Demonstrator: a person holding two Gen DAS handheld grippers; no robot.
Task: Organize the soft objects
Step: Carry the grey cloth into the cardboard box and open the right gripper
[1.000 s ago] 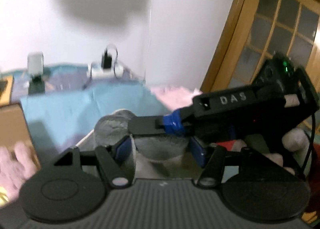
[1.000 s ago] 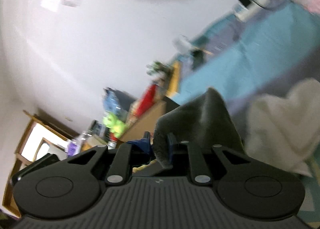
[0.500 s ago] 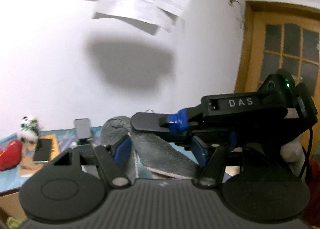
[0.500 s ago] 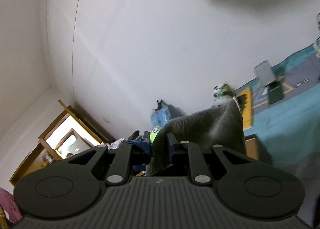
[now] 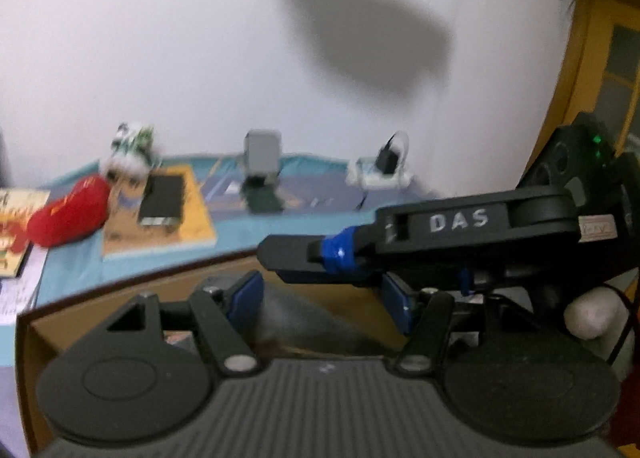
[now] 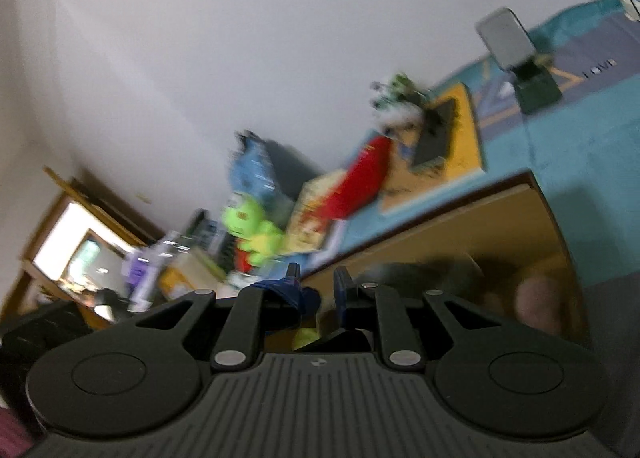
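Because the grey towel (image 5: 304, 322) is limp and light (it sags unless pinched at a hem), your left gripper (image 5: 320, 298) clamps its bunched edge over the cardboard box (image 5: 120, 298); your right gripper (image 6: 316, 290), jaws together, angles slightly down beside it

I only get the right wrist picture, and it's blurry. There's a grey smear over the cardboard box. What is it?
Observer: A grey towel, hanging between the blue pads of the left claw, over the cardboard box.
Operator: Can you see my claw from there?
Observer: Yes, the right claw reaches in from the right, above the towel, with DAS lettered on its body.
Operator: What's behind it?
Observer: A wooden door with glass panes.
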